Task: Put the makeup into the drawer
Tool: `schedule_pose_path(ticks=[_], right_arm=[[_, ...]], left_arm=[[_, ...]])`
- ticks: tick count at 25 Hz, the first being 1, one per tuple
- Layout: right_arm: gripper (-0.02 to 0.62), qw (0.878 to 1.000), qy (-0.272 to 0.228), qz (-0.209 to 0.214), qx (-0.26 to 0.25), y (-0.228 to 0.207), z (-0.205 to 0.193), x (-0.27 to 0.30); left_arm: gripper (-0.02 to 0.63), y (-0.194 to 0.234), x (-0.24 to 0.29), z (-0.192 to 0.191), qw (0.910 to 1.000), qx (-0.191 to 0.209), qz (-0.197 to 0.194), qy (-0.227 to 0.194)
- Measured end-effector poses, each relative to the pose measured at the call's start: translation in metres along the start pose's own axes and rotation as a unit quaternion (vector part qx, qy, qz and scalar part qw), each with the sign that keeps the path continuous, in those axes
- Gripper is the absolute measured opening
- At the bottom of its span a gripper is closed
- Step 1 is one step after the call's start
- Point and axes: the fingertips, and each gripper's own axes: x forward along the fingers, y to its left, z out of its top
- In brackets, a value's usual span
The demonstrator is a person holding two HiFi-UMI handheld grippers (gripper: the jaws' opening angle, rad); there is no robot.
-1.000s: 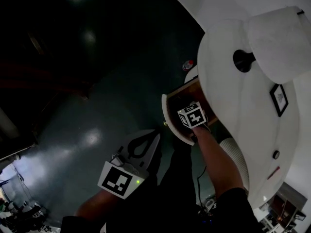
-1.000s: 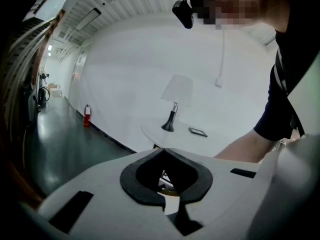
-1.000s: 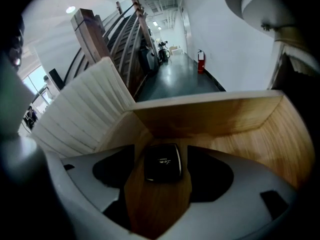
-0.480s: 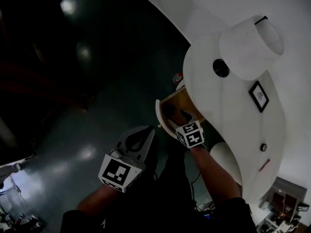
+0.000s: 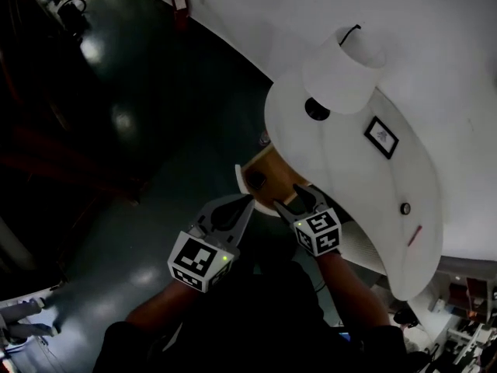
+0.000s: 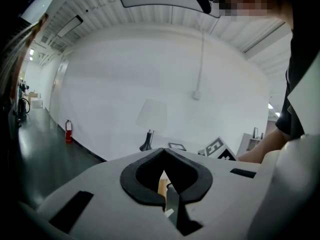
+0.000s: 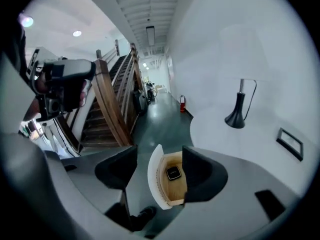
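- The left gripper [image 6: 164, 153] is nearest, held low in front of the person. Its two dark pads are pressed together at the tips, leaving only a teardrop-shaped hole behind them. Nothing is caught between them (a sliver of pale wood shows through the hole).
- The right gripper [image 7: 159, 170] is held just beside it, a little further forward. Its fingers are spread wide and nothing is between them. It hovers above the drawer without touching it.
- The drawer [image 7: 152, 178] is pulled out from under the white table [image 7: 220, 131]. It has a curved white front and a light wooden inside, and it shows in the gap between the right gripper's fingers.
- The makeup [image 7: 173, 173], a small dark square case, lies flat on the drawer's wooden bottom. It is toward the far end of the drawer and apart from both grippers.
- Further back on the table top stands a lamp [image 5: 344, 70] with a dark base and a white shade. A small framed picture [image 5: 380, 137] is near it.
- Beyond the table the dark glossy floor [image 5: 147, 154] runs along a white wall.
- A wooden staircase [image 7: 111, 106] rises on the far side of the floor.
- A red fire extinguisher [image 5: 180, 2] stands by the wall, well away from everything else.
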Motion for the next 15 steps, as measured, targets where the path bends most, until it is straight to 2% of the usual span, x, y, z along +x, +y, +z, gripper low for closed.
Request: schedule_pose_path(ticks=[8, 9, 10, 11, 15], right_arm=[[0.276, 0.996, -0.073, -0.044, 0.022, -0.012, 0.013, -0.109], [0.252, 0.995, -0.082, -0.053, 0.025, -0.016, 0.011, -0.125], [0.188, 0.994, -0.091, -0.062, 0.028, -0.02, 0.009, -0.14], [0.151, 0.992, -0.099, -0.071, 0.031, -0.025, 0.007, -0.156], [0.132, 0.987, -0.122, -0.092, 0.041, -0.038, -0.012, -0.225]], left_arm=[[0.011, -0.067, 0.032, 0.026, 0.9976, 0.042, -0.055, -0.009], [0.011, -0.078, 0.037, 0.029, 0.997, 0.047, -0.061, -0.011], [0.011, -0.09, 0.04, 0.033, 0.9964, 0.051, -0.066, -0.013], [0.011, -0.102, 0.044, 0.035, 0.9959, 0.055, -0.07, -0.014], [0.011, -0.158, 0.056, 0.043, 0.9937, 0.061, -0.091, -0.021]])
